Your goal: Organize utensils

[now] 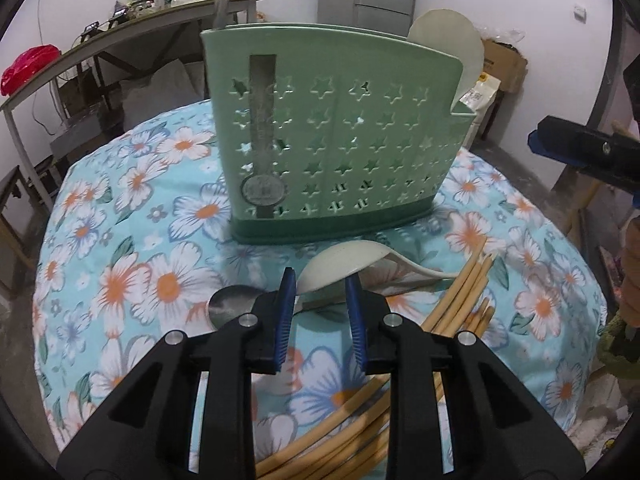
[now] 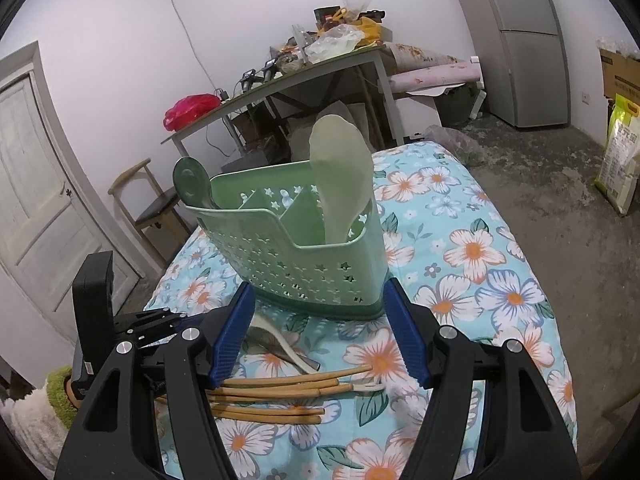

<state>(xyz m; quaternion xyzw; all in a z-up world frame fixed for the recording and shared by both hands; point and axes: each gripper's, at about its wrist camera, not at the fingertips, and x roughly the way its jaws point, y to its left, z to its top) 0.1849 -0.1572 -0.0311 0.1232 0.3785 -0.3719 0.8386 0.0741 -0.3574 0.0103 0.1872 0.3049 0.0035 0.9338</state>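
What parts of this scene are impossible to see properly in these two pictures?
- Left wrist view: inside of the green holder, hidden by its own starred wall.
- Left wrist view: metal spoon on the cloth, partly covered by the left gripper.
- Right wrist view: ends of the bamboo chopsticks, hidden behind the open right gripper.
- Right wrist view: handles of the pale spatula and dark green spoon, sunk inside the holder.
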